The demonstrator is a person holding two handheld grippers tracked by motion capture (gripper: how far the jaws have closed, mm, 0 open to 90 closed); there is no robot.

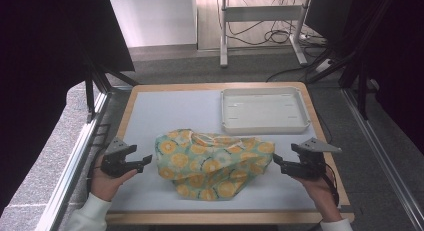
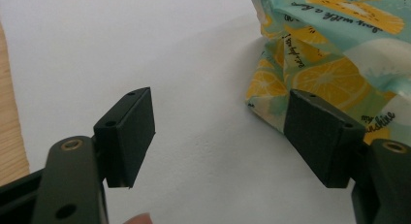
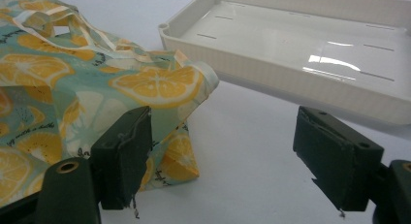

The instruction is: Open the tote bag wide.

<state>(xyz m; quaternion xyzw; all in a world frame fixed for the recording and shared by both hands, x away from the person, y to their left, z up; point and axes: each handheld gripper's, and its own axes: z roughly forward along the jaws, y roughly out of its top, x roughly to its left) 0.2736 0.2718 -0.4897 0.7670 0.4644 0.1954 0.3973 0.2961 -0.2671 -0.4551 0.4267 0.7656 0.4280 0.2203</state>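
Black jaws stand wide on both my claws, holding nothing: my left gripper (image 1: pixel 145 161) sits just left of the lemon-print cloth bag (image 1: pixel 215 161), my right gripper (image 1: pixel 276 161) just right of it. The bag lies crumpled on the near middle of the white mat (image 1: pixel 165 113), its long axis running left to right between them, both about equally near. Small script on the fabric reads partly "shine". Farther right sits an empty white tray (image 1: pixel 263 126).
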